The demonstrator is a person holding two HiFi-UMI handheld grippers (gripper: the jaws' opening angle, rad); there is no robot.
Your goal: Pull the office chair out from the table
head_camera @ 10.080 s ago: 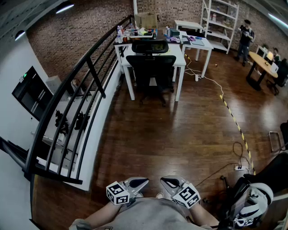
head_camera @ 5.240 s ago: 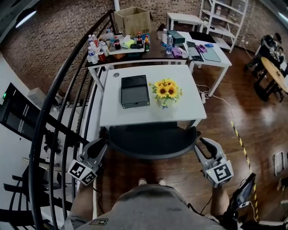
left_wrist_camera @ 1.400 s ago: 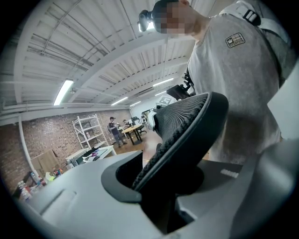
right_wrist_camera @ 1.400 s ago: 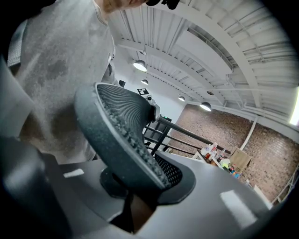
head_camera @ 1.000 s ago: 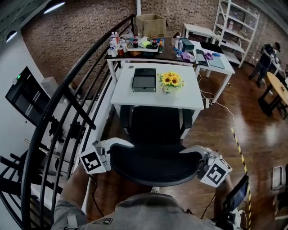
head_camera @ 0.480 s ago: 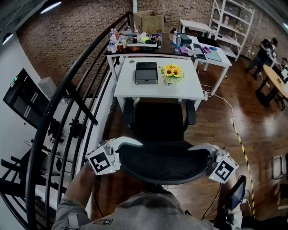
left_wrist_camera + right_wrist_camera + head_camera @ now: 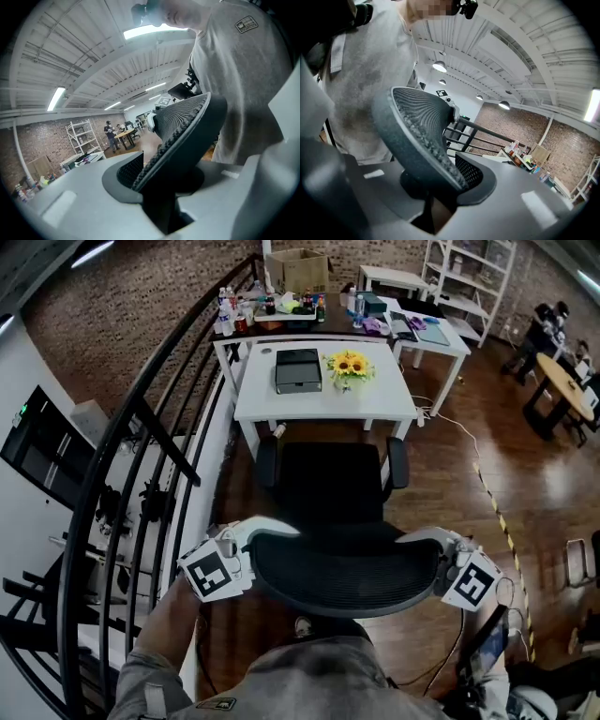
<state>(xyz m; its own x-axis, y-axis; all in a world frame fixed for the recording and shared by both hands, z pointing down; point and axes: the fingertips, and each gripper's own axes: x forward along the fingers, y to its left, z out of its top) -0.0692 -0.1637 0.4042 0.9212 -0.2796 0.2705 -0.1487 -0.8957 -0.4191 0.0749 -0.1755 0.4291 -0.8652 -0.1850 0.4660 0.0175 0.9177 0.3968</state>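
Note:
The black office chair stands in front of the white table (image 7: 323, 401), its seat (image 7: 328, 486) out from under the tabletop. Its mesh backrest (image 7: 345, 574) curves just in front of me. My left gripper (image 7: 265, 530) is shut on the backrest's left edge, and my right gripper (image 7: 419, 539) is shut on its right edge. In the left gripper view the backrest rim (image 7: 185, 129) runs down between the grey jaws of the left gripper (image 7: 164, 206). The right gripper view shows the rim (image 7: 419, 133) wedged the same way in the right gripper (image 7: 436, 208).
A black railing (image 7: 141, 432) runs along the left, close to the chair. On the table sit a black box (image 7: 298, 369) and sunflowers (image 7: 349, 364). Behind is a cluttered table (image 7: 281, 310). Striped floor tape (image 7: 492, 512) and cables lie at the right; people (image 7: 546, 322) are far right.
The chair has rolled back from the table toward me, so more floor shows between seat and table. Both grippers have come back with the backrest, still clamped on its edges.

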